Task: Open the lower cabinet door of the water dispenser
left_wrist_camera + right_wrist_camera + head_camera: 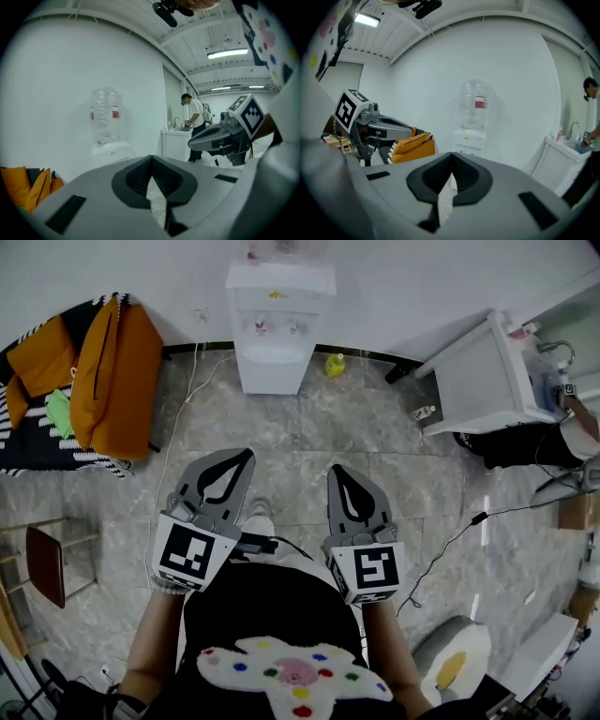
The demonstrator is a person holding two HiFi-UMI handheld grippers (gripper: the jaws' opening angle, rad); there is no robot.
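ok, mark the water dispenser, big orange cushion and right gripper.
water dispenser [278,329], head view, middle of its front.
big orange cushion [117,381], head view, middle of its face.
right gripper [337,472], head view, tips of its shut jaws.

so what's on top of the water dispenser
A clear bottle with a red label stands on the white water dispenser. Its neck is hidden inside the dispenser's top.

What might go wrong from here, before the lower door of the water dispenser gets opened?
Both the left gripper and right gripper are shut and empty, so they may bump the water dispenser instead of gripping its door. The black cable on the floor may catch a foot.
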